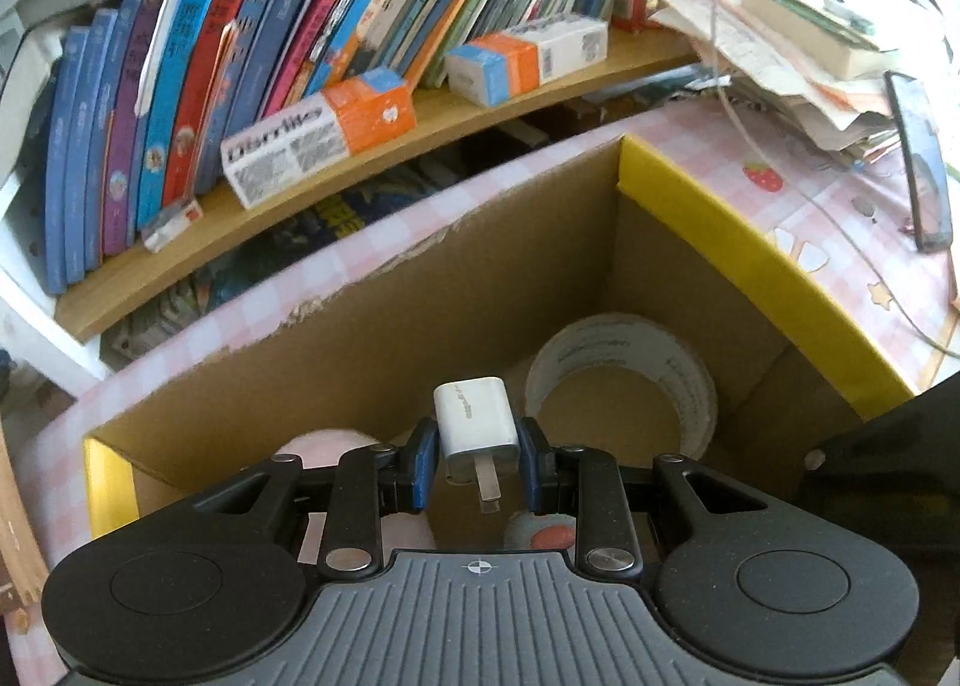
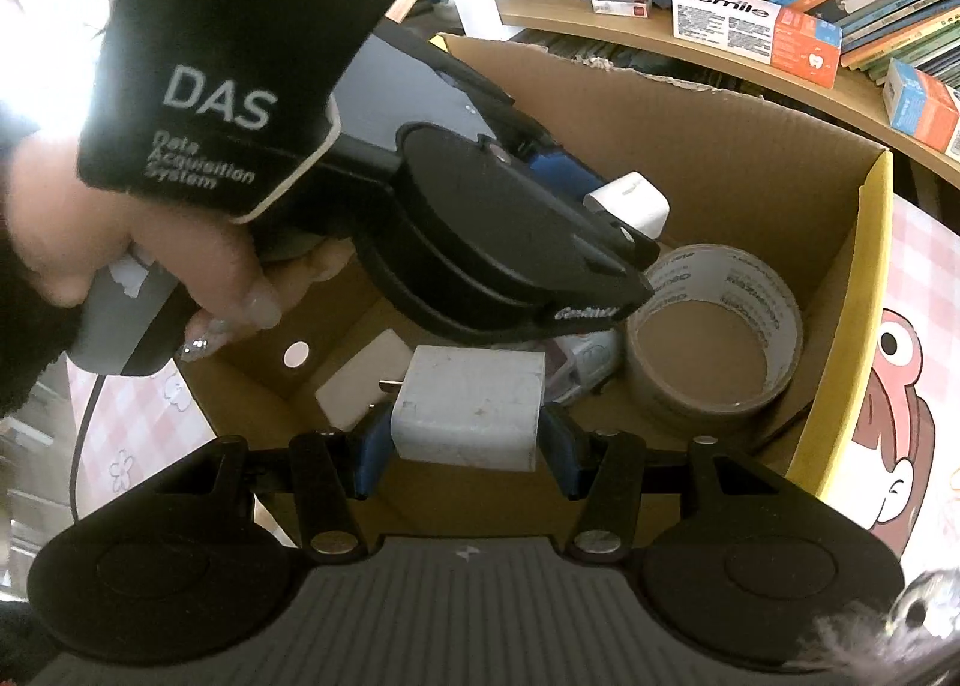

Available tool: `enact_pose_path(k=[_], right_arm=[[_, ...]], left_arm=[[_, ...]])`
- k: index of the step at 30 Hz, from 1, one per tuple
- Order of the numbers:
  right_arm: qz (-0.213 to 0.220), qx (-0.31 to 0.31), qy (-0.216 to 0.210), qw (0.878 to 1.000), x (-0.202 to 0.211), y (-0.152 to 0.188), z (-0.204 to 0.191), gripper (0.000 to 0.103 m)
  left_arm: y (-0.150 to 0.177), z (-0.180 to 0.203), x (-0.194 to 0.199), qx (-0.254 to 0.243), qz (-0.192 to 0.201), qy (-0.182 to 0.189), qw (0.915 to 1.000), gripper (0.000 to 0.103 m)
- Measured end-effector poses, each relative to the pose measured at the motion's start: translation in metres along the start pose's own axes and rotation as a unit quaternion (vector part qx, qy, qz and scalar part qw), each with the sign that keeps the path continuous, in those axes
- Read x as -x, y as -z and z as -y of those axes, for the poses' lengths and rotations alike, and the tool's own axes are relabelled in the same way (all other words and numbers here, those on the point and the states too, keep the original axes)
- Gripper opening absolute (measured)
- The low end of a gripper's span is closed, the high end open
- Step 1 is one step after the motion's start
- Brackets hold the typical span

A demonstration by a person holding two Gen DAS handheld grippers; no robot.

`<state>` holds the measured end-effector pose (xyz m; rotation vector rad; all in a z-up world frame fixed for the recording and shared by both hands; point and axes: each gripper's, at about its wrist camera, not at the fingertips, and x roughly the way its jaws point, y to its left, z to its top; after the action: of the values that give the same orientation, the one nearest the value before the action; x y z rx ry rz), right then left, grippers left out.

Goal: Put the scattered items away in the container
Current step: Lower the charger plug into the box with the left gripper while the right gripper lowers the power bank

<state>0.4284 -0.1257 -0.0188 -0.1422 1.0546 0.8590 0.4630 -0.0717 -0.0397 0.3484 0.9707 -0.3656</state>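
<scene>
Left gripper [image 1: 477, 467] clamped on a small white plug [image 1: 476, 425], above the cardboard box [image 1: 372, 338]; right gripper [image 2: 465, 455] clamped on a bigger white charger [image 2: 471, 407], also over the box; tape roll [image 2: 717, 329] inside.

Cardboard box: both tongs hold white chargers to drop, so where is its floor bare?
Bare brown floor shows beside the tape roll, toward the yellow-edged cardboard box's near corner. It is crowded left of the roll, where small items lie under the left tongs. The roll's hollow centre is free too.
</scene>
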Motion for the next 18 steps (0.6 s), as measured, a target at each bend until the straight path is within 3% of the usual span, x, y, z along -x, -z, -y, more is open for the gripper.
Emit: enact_pose_path(k=[18], right_arm=[[0.001,-0.004,-0.006,1.0,-0.002,-0.001,-0.001,0.05]], left_arm=[[0.002,-0.013,-0.018,0.014,-0.039,-0.001,0.9991,0.027]])
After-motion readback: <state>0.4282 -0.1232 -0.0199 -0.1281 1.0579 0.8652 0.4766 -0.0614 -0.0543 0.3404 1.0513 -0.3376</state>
